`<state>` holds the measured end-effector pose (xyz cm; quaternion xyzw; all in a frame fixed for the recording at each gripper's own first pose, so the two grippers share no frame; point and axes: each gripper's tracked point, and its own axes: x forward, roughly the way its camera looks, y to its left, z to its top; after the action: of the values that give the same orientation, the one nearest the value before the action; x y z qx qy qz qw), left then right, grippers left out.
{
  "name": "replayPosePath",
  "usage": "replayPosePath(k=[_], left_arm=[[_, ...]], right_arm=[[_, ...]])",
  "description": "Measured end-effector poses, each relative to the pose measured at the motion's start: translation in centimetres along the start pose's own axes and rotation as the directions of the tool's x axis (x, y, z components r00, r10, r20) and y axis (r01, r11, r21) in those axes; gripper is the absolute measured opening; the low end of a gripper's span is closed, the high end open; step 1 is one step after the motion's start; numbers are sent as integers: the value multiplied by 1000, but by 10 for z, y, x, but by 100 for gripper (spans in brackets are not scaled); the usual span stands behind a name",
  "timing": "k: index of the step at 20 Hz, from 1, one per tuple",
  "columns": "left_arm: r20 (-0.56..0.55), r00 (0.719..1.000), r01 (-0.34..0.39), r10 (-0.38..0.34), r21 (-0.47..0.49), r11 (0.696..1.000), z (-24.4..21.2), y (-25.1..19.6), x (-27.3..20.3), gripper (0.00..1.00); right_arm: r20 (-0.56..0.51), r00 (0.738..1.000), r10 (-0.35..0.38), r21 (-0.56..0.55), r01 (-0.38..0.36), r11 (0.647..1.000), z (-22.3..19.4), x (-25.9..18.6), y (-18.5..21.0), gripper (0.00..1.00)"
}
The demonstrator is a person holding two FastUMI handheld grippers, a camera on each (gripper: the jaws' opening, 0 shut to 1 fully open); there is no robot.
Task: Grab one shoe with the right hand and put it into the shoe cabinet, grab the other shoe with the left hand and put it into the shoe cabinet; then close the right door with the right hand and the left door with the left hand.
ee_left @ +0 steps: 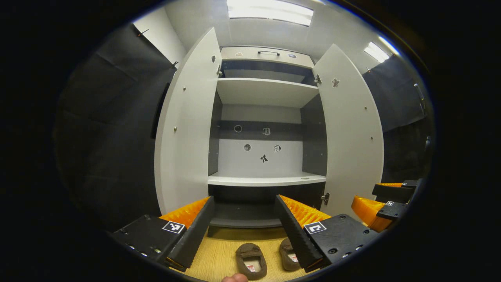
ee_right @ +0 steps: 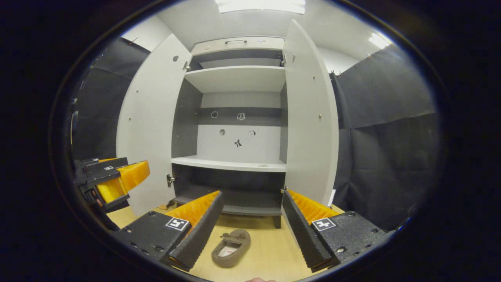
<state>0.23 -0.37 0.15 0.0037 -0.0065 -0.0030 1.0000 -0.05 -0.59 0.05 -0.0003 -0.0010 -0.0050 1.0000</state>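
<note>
Brown shoe (ee_right: 231, 248) lies on the wood floor (ee_right: 270, 250) just below and between the spread fingers of the empty right gripper (ee_right: 250, 231), long axis pointing toward the open shoe cabinet (ee_right: 235, 164); the left gripper (ee_left: 244, 227), also spread and empty, hovers level over both shoes.

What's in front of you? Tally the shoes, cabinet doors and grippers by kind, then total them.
Shoes: 2, one and another on the floor
Cabinet doors: 2, left door, right door, both open
Grippers: 2, left gripper, right gripper
Total: 6
</note>
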Motion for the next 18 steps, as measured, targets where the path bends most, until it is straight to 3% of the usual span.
replayPosePath(k=[12,15,18], left_arm=[[5,1000,-2,2,14,1000,3,3,-4,94],[1,1000,-9,9,16,1000,3,7,-7,95],[2,1000,-24,24,17,1000,4,15,-12,94]], right_arm=[[-15,1000,16,-6,-16,1000,-6,7,6,99],[-79,995,63,8,-62,998,-28,24,22,99],[-196,972,132,71,-120,990,-69,48,47,99]])
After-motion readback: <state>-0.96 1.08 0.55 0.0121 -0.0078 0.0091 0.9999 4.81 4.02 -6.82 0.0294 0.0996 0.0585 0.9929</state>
